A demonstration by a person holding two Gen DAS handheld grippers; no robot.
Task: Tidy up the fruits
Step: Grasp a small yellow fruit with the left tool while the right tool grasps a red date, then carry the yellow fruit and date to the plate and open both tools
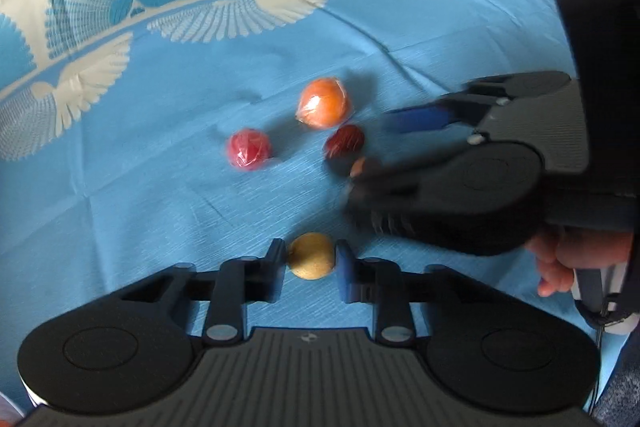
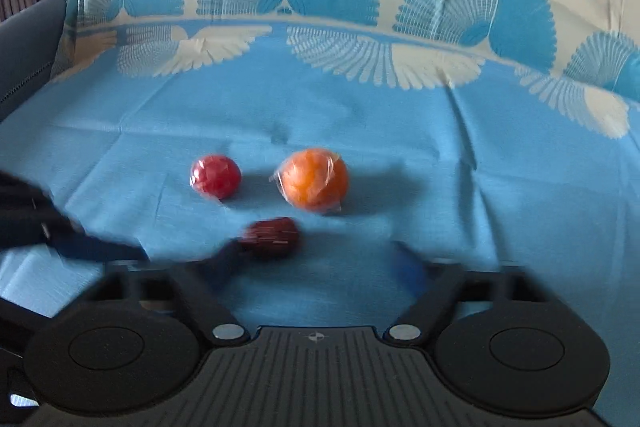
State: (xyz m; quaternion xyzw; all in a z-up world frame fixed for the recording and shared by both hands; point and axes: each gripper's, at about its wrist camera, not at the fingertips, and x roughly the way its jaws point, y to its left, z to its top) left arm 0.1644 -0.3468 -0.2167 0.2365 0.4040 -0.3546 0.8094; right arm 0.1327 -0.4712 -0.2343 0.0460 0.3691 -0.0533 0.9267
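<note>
Now: four small fruits on a blue cloth, two handheld grippers among them.

Closest, a yellow-tan fruit (image 1: 311, 255) sits pinched between the left gripper (image 1: 310, 261) fingers, pads touching both its sides. Beyond it lie a dark red fruit (image 2: 276, 233), a wrapped orange fruit (image 2: 314, 185) and a wrapped red fruit (image 2: 216, 175), near each other on the blue tablecloth (image 1: 160, 147). Beside the dark red fruit, the right gripper (image 2: 320, 259) shows fingers spread apart, blurred, one finger (image 2: 230, 259) at that fruit's edge; whether it touches I cannot tell.
</note>
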